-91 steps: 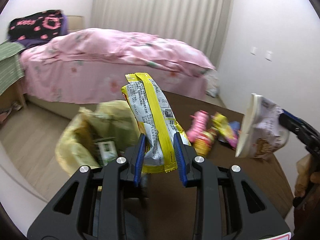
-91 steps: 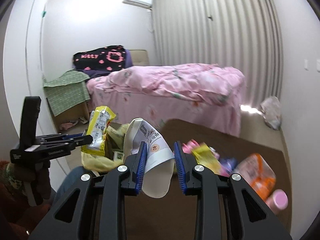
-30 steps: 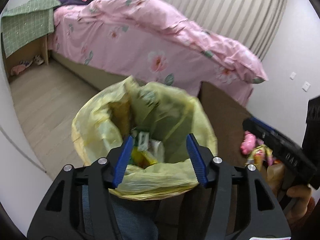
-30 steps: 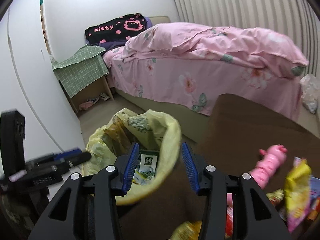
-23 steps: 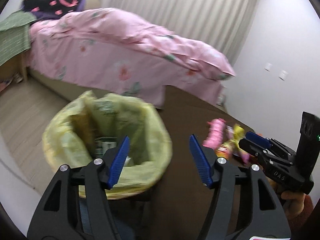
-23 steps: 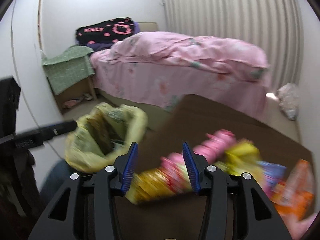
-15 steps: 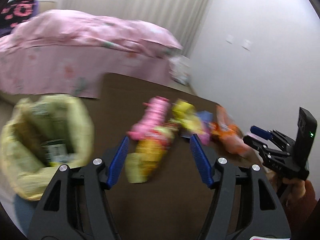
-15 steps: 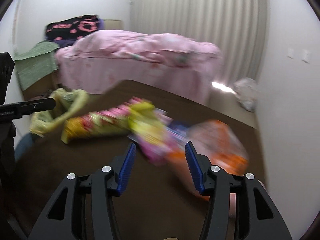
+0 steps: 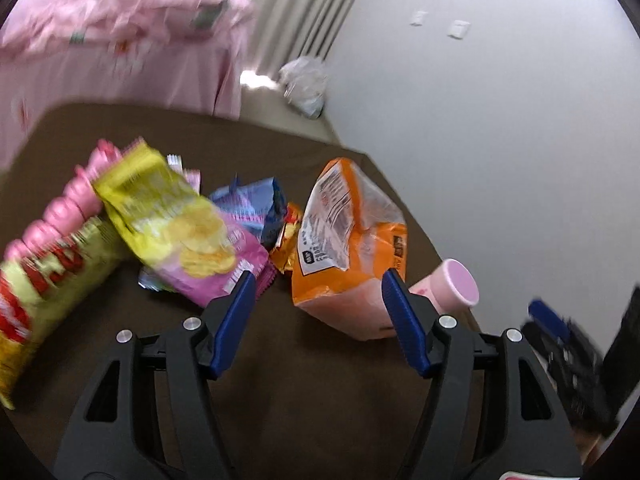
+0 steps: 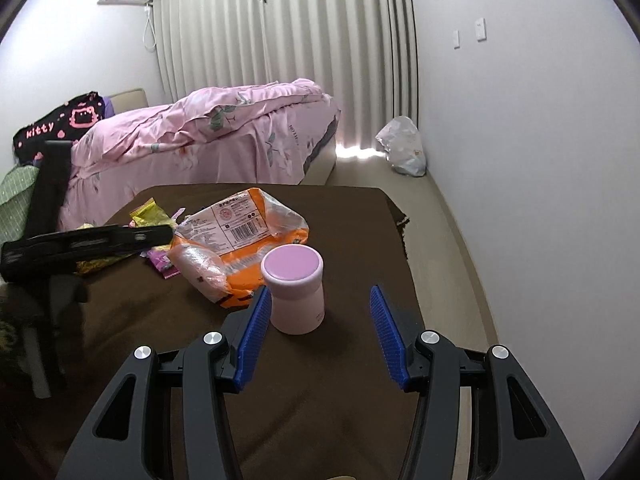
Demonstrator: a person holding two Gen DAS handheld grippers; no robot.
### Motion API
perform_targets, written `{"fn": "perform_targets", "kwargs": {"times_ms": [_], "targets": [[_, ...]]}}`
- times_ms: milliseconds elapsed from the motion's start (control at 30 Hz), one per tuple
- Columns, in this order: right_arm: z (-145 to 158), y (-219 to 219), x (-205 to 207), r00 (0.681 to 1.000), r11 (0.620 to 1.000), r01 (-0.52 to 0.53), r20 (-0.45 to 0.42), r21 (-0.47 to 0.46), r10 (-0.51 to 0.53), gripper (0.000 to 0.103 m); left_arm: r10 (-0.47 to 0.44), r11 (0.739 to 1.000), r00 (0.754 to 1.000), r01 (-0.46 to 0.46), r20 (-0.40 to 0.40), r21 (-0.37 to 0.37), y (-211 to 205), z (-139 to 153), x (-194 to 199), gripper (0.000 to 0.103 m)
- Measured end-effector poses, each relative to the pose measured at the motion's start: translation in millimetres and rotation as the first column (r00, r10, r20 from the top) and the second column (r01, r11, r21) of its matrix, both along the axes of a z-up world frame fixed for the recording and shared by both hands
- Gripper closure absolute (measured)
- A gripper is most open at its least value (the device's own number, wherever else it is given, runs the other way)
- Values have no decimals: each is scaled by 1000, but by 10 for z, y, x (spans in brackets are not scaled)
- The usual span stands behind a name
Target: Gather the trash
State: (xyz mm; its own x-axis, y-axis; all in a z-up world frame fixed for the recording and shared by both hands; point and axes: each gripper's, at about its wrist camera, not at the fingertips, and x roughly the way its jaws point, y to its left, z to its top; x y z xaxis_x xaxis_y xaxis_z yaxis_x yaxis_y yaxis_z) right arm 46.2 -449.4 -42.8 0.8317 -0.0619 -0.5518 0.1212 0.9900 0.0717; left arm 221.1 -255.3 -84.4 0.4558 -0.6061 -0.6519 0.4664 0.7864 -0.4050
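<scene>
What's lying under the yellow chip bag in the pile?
The yellow chip bag overlaps a pink packet and touches a pink bottle strip. Anything beneath those is covered.

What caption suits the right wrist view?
Open right gripper approaches upright pink cup beside orange bag on brown table.

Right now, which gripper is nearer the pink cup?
Right. The right gripper is open with the pink cup just ahead, beside its left finger. The left gripper is open, facing the orange bag, with the cup off beyond its right finger.
</scene>
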Motion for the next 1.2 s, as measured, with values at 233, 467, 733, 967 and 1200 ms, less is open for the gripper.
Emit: {"fn": "perform_targets", "kwargs": {"times_ms": [233, 467, 733, 967, 1200], "targets": [[-8, 355, 230, 992, 992, -127, 9, 18, 127, 54, 3, 1000, 1000, -4, -18, -21, 270, 1, -112, 42], [-232, 1113, 898, 943, 919, -327, -133, -220, 304, 53, 118, 993, 989, -120, 89, 20, 837, 273, -128, 41], [-314, 1324, 883, 898, 898, -422, -192, -121, 396, 85, 194, 961, 960, -227, 203, 155, 1481, 359, -57, 41], [-304, 1558, 317, 799, 824, -567, -247, -3, 549, 85, 160, 964, 978, -183, 132, 192, 1540, 148, -42, 41], [-344, 1479, -8, 816, 843, -531, -323, -88, 480, 85, 64, 980, 992, -83, 106, 180, 1343, 121, -308, 41]]}}
